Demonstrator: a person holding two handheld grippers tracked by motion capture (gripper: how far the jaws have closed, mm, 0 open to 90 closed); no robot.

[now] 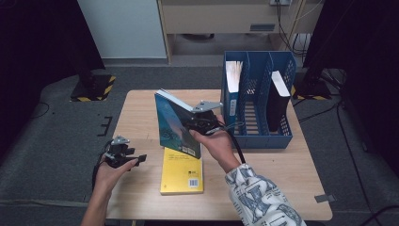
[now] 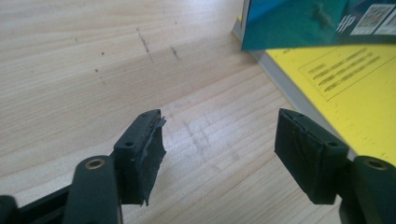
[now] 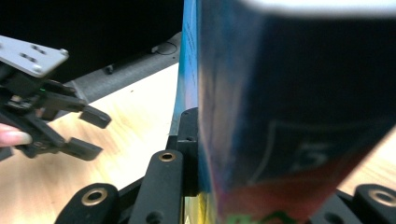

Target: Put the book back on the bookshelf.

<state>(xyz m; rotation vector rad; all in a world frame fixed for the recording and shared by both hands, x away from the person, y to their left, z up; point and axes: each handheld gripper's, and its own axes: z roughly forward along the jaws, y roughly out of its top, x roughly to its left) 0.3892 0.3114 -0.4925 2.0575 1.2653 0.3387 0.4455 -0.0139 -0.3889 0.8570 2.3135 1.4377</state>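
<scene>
A teal-covered book [image 1: 174, 125] is held upright and tilted above the wooden table [image 1: 282, 179], with my right gripper [image 1: 200, 123] shut on its edge. In the right gripper view the book [image 3: 280, 116] stands pinched between the jaws, its cover pressed against the left finger [image 3: 189, 135]. A yellow book [image 1: 182, 174] lies flat on the table just below it. My left gripper [image 1: 136, 159] hovers low over the table's left edge, open with nothing between its pads [image 2: 219, 149]. The yellow book [image 2: 355, 84] and the teal book's corner [image 2: 299, 23] lie to its right.
A blue file rack [image 1: 256, 136] stands at the back right of the table, holding a white-edged book [image 1: 233, 75] in its left slot and a black book [image 1: 277, 99] in its right slot. Dark stands and cables sit on the grey floor around the table.
</scene>
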